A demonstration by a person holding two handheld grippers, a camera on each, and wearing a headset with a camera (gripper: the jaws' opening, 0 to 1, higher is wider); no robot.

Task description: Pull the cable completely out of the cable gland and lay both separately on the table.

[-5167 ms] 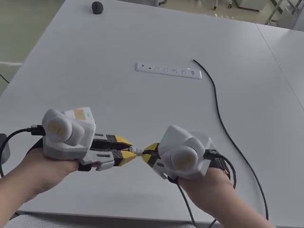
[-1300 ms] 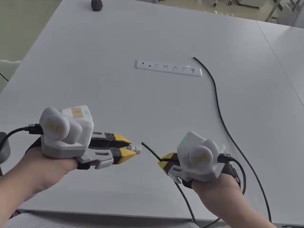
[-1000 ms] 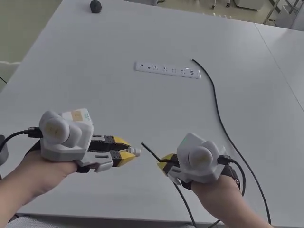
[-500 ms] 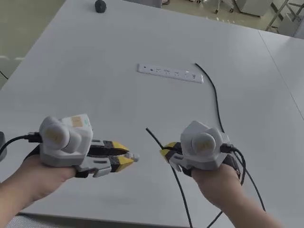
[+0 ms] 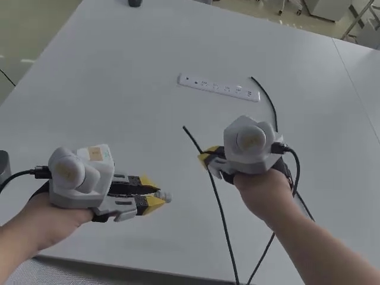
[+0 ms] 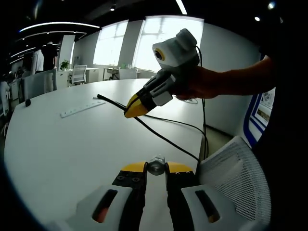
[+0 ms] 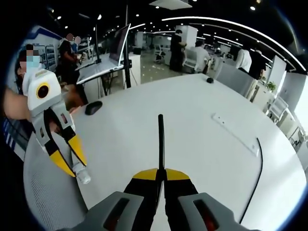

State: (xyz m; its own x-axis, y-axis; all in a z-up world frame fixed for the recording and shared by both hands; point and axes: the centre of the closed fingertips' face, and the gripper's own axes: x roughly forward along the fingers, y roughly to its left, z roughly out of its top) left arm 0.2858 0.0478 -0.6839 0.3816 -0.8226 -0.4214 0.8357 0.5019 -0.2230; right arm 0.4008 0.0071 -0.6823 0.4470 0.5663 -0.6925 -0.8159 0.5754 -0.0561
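Head view is showing the small pale grey cable gland (image 5: 165, 196) pinched at the tips of the left tongs (image 5: 155, 199), which are clamping it low over the near part of the wide white table (image 5: 107, 77). The right tongs (image 5: 205, 158) are gripping the thin black cable (image 5: 221, 208) further out and higher up. Gland and cable are hanging well apart with nothing joining them, so by my judgement the pulling-out is looking done and the laying-down is the step in hand. What matters for that is how each piece is lying. The cable's long axis is running away from the person, its free end poking past the right tongs toward the long white power strip (image 5: 218, 88) and its tail trailing back over the table's near edge. The gland is pointing sideways toward the right hand (image 5: 261, 184), with bare table straight below it. Each hand is carrying its own piece, and the left one is looking nearer the surface. Left gripper view is adding what the head view is hiding: the gland's round end is sitting between the yellow tips, and the cable is sagging down from the right tongs toward the table's edge. Right gripper view is showing the cable squeezed dead centre between jaws pressed together on it, and it is pointing straight ahead.
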